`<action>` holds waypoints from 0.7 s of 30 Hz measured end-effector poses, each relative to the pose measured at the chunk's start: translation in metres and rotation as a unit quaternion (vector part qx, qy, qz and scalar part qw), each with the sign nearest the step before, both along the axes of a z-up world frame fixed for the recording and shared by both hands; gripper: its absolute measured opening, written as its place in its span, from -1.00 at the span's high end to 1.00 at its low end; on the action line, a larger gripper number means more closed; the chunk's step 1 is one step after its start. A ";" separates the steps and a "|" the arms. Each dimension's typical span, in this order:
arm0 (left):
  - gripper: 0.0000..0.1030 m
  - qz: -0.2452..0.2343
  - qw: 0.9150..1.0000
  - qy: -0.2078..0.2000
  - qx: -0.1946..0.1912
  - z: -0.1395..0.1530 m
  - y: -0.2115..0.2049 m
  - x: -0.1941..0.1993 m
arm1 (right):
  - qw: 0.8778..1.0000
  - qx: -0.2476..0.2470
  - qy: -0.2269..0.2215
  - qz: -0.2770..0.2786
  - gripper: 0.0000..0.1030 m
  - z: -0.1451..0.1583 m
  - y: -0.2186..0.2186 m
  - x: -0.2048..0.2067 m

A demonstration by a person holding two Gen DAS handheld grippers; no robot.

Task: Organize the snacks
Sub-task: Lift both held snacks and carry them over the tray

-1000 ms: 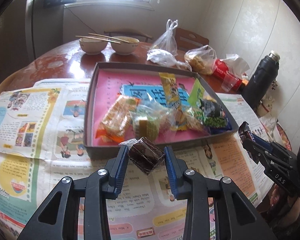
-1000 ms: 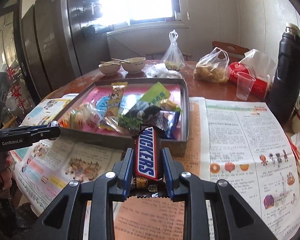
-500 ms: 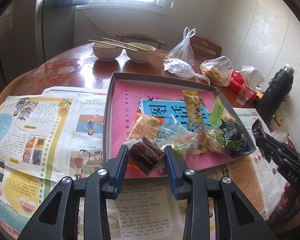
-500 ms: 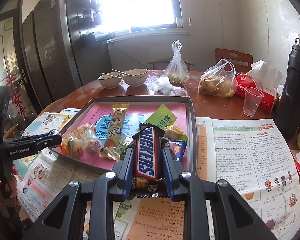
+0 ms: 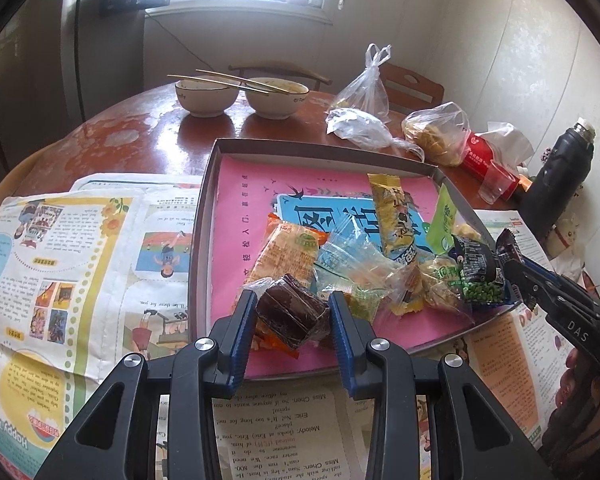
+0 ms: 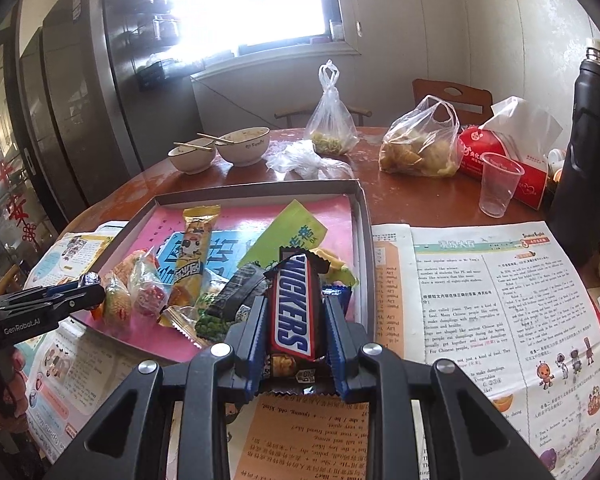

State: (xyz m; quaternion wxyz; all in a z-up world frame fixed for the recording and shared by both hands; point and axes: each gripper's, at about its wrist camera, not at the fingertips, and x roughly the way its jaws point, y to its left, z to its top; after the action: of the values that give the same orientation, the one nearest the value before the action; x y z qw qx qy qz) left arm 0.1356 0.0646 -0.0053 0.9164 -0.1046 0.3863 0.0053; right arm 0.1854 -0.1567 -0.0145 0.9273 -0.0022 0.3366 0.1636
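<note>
While both snacks hung over the near end of the tray [image 5: 204,216], neither had yet been let go. The dark wrapped sweet [image 5: 290,316] sat pinched between the blue pads of the left claw [image 5: 292,312], above the tray's near left part, just in front of an orange cracker packet [image 5: 288,252] and a clear bag of small sweets [image 5: 348,260]. The Snickers bar [image 6: 294,304] stood lengthwise in the right claw [image 6: 296,320], gripped by its sides, its far end pointing over the tray's near right corner, above a green-pea packet [image 6: 212,324] and a dark packet [image 6: 240,288].

Other snacks lay heaped across the tray's near half: a long yellow bar [image 6: 194,248] and a light green sachet [image 6: 288,232] among them. The far half, with its pink lining, was bare. The tray rested on newspaper [image 6: 480,300] spread over a round wooden worktop [image 6: 412,200], where two bowls [image 5: 240,96], plastic bags, a clear cup [image 6: 498,184] and a black flask [image 6: 588,152] stood farther back.

The step in hand looked like delivery of both pieces into the tray. The next move would likely call for lowering each claw to a free patch of lining, then opening it so the snack settled flat and not on the heap.
</note>
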 end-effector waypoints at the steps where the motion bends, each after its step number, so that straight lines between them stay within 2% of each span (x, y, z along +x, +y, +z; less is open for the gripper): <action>1: 0.27 -0.001 1.000 -0.001 0.002 0.000 -0.001 0.001 | 1.000 0.000 0.001 -0.001 0.45 -0.001 0.000 0.002; 21: 0.27 -0.006 1.000 0.002 0.007 -0.002 -0.006 0.010 | 1.000 0.012 0.011 0.010 0.44 -0.010 0.014 0.029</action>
State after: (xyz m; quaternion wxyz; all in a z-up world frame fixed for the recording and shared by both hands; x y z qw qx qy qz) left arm 0.1461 0.0585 -0.0074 0.9164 -0.0962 0.3884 0.0024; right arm 0.2143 -0.1429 -0.0248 0.9220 0.0074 0.3447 0.1765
